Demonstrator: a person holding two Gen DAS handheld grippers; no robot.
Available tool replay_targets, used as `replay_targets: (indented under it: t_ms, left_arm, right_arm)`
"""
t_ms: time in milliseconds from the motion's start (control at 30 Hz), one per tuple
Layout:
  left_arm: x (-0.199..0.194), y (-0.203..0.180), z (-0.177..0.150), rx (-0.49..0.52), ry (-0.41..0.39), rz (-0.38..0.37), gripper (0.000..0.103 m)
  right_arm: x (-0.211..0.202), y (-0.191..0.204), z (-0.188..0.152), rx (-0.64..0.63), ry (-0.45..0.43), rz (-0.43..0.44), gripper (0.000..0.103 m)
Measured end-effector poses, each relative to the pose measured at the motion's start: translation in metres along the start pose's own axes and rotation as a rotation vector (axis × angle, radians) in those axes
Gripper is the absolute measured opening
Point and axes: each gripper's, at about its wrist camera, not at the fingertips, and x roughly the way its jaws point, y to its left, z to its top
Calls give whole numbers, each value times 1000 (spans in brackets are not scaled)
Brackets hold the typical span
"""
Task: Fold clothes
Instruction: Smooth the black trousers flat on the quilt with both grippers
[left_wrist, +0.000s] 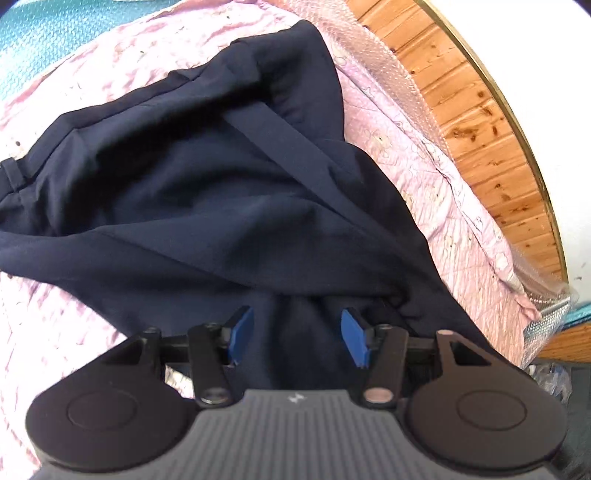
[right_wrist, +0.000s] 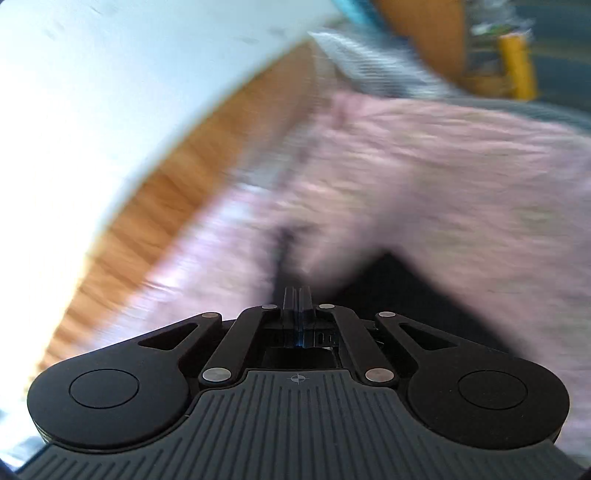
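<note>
We see dark navy trousers (left_wrist: 207, 192) lying rumpled on a pink sheet (left_wrist: 110, 66) beside a wooden headboard (left_wrist: 480, 122). Our left gripper (left_wrist: 297, 336) hangs over the near edge of the cloth, blue pads (left_wrist: 242, 328) wide apart and holding nothing. Our right gripper (right_wrist: 298, 295), in a blurred view, has its fingers pressed together; whether dark cloth (right_wrist: 388, 291) is pinched between them we cannot tell.

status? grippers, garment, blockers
Left gripper open over navy garment. Right gripper shut; view blurred, grip unclear. Garment rumpled on pink sheet. Nothing blocking.
</note>
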Motion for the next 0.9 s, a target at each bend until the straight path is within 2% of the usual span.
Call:
replay_targets:
  t_ms: [67,167,300,333,367,467,533,600,633,667,733,767,833,900]
  left_arm:
    - [8,2,5,-14,6,5,54]
    - [15,9,12,-62,-2,43,57]
    - [19,29,26,-233,-51,25,63]
    - [20,34,30,-276,-62,13,63]
    - [21,35,34,-301,-69,-5,64]
    - [29,32,44,-328,-64,-56,70]
    - [42,27,51,-311,-36,-63,70]
    - [57,26,54,-342,-6,-26,69]
    - [60,31,52,-401,-12,-18,68]
    - [60,39,48,-506,-27,-38,68]
    - [59,55,36,-717,-36,-161,71]
    - [60,58,31,-778,-33,-209,75]
    - [61,56,30,-801,-42,-230,82]
    - [69,54,39,-786,-30,-202,83]
  right_arm:
    - [15,-38,-18,75,100,-107,0]
    - [14,-59,-37,161,128,-99,1]
    - [20,-59,-52,209,189,-22,13]
    - [22,-56,-54,202,218,-1,25]
    - [25,-46,-58,191,239,19,43]
    - [32,-16,-68,155,304,78,59]
    - [38,0,-75,146,336,97,61]
    - [41,4,-81,179,357,88,62]
    - [42,5,-83,202,367,82,62]
    - [42,6,-86,223,377,76,62]
    - [38,4,-89,231,378,68,64]
    - [36,3,-91,235,379,64,68]
    - [32,1,-95,244,380,56,69]
    - [28,-1,-98,252,382,48,69]
